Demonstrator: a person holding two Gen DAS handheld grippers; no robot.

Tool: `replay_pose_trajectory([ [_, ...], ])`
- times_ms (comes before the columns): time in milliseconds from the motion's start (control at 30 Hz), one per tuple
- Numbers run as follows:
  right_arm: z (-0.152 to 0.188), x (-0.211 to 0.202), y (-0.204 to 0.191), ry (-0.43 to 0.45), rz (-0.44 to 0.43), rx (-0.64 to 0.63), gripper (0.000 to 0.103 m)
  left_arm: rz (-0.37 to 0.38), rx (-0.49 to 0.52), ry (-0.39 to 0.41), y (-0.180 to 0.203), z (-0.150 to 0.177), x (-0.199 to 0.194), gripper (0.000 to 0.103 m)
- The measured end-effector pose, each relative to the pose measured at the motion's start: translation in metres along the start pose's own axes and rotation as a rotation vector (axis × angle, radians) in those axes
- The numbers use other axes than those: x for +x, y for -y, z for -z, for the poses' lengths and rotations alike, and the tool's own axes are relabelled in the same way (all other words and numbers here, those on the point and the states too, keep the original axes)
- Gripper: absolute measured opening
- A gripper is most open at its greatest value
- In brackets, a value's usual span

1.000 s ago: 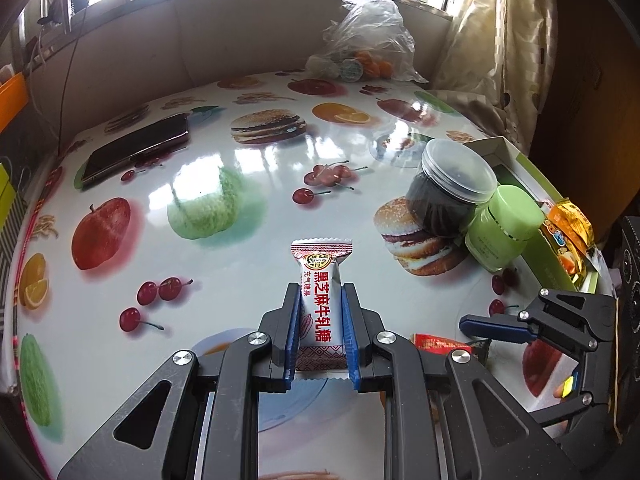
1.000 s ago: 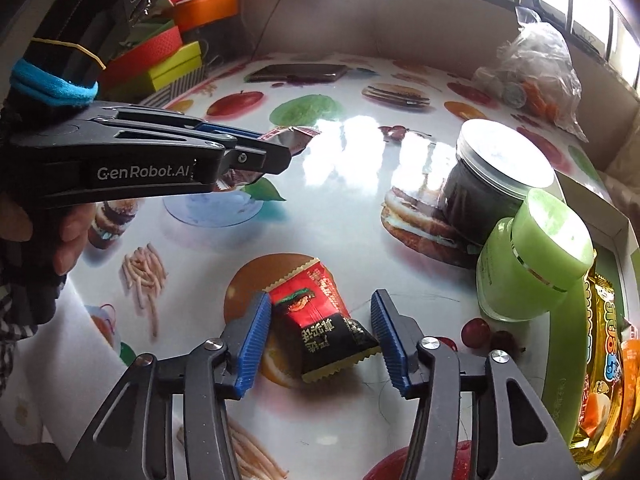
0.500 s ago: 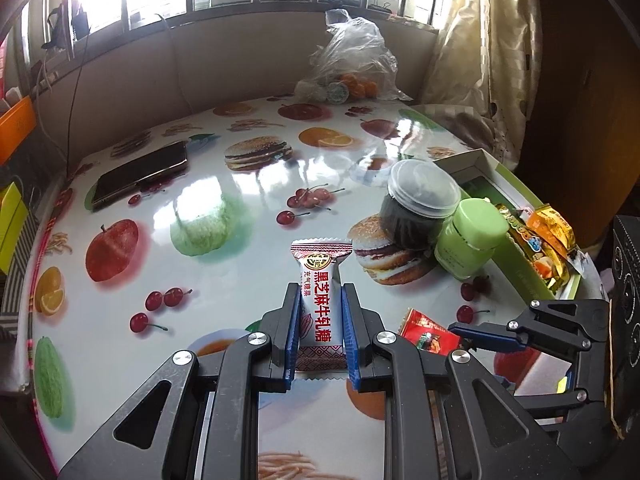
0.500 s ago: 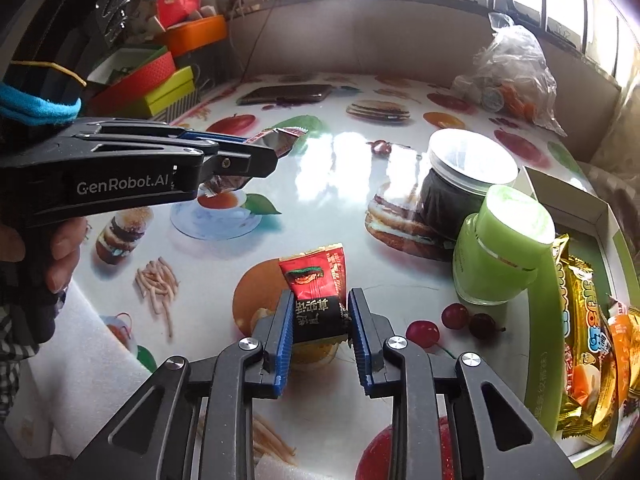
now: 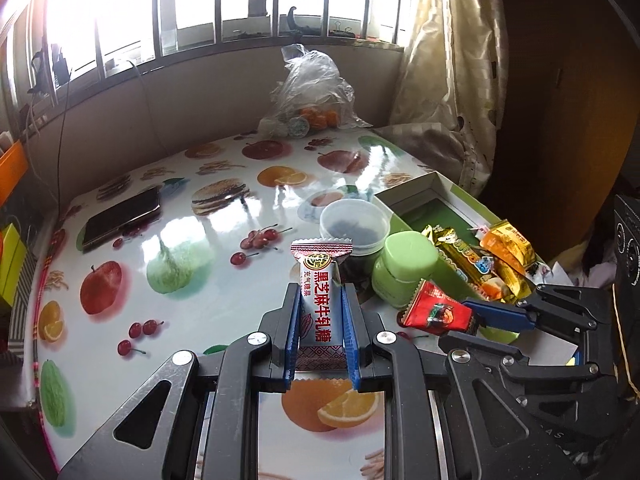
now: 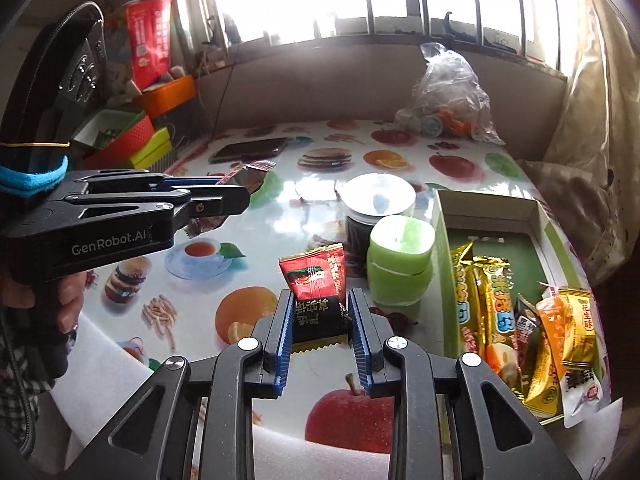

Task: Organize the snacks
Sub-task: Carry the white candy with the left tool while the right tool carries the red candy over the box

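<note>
My left gripper (image 5: 320, 312) is shut on a white candy bar with red Chinese letters (image 5: 321, 300) and holds it above the table. My right gripper (image 6: 320, 312) is shut on a red and black candy packet (image 6: 316, 280), lifted off the table; the packet also shows in the left wrist view (image 5: 434, 312). A green and white box (image 6: 444, 216) at the right holds several gold and orange snack packets (image 6: 496, 292). The left gripper shows in the right wrist view (image 6: 236, 196) at the left.
A dark jar with a clear lid (image 6: 378, 200) and a green jar (image 6: 400, 264) stand beside the box. A phone (image 5: 122, 220) lies at the far left. A plastic bag (image 5: 312, 96) sits at the far edge. Coloured boxes (image 6: 132, 136) are stacked beside the table.
My right gripper closed on the red and black packet and lifted it off the table. Both grippers have risen, the left still holding the white bar.
</note>
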State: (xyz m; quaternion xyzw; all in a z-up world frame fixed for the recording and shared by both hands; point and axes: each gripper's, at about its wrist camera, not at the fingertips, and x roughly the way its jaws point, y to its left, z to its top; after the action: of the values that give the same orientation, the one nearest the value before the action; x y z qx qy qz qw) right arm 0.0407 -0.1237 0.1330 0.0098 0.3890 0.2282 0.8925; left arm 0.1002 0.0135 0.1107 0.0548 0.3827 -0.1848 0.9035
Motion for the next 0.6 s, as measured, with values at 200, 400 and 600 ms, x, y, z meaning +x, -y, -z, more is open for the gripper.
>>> replay_pose_trajectory([
  [200, 0.002, -0.014, 0.018, 0.024, 0.029, 0.033, 0.026, 0.019, 0.036, 0.01, 0.023, -0.009, -0.002, 0.02],
  [400, 0.004, -0.028, 0.038, 0.042, 0.064, 0.061, 0.026, 0.049, 0.061, 0.008, 0.046, -0.018, 0.005, 0.02],
  [600, 0.004, -0.036, 0.065, 0.052, 0.113, 0.099, 0.026, 0.081, 0.078, -0.001, 0.069, -0.027, 0.018, 0.02],
])
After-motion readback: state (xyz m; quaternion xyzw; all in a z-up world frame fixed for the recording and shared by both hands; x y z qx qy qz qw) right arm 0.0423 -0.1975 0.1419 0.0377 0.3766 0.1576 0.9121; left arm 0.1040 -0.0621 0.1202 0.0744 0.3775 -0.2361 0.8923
